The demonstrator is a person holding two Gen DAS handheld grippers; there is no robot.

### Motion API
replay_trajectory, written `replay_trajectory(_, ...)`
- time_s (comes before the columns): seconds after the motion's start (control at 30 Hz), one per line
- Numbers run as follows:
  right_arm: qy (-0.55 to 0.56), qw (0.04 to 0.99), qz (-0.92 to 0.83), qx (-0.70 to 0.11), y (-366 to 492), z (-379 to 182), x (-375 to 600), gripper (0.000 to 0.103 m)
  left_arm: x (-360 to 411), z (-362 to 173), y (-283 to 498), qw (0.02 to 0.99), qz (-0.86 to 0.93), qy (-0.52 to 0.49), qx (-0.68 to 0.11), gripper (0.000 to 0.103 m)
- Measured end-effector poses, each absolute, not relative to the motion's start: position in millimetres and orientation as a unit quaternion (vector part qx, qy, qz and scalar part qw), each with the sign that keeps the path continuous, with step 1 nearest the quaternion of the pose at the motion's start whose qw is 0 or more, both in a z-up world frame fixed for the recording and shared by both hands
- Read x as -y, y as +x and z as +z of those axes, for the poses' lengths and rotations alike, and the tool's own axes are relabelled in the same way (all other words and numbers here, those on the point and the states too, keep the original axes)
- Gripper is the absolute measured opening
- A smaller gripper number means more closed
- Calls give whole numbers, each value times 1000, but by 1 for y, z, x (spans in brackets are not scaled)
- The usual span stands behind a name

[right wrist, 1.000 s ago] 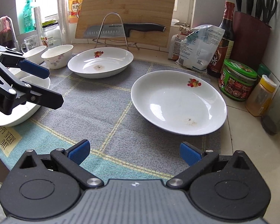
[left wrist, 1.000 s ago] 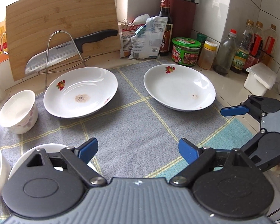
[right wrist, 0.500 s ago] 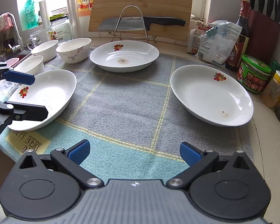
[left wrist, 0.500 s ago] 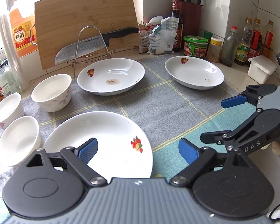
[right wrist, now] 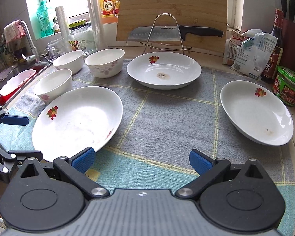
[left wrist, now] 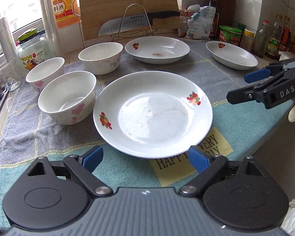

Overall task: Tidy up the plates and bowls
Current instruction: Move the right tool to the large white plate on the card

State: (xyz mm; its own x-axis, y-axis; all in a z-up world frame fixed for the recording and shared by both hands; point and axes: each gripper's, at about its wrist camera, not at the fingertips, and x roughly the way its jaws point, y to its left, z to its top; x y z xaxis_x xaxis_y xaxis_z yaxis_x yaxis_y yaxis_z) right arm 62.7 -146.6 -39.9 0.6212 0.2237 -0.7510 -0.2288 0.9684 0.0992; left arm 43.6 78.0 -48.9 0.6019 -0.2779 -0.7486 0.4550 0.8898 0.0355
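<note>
The left claw (left wrist: 144,161) is built of matte black plastic. Two round black housings, each with a shallow pressed circle, flank a ribbed grey centre block carrying a small white mark. From each housing a black link arm runs inward to a silver rivet just beside that grey block, and a triangular cut-out sits in each outer shoulder. The fingertips (left wrist: 92,158) wear blue pads. The right claw (right wrist: 141,162) has the same build: black housings, ribbed grey block, silver rivets, blue pads. Seen from the left wrist camera, its black arm bears white letters "DAS". Beside that lettering a gloved fingertip (left wrist: 294,114) shows, pale.
</note>
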Motion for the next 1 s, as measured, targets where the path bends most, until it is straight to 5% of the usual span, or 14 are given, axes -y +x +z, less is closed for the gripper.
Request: replay_trajectory(1.0, -27, 847, 207, -489, 121, -66, 82, 103, -83, -85, 71, 881, -282, 118, -361, 103)
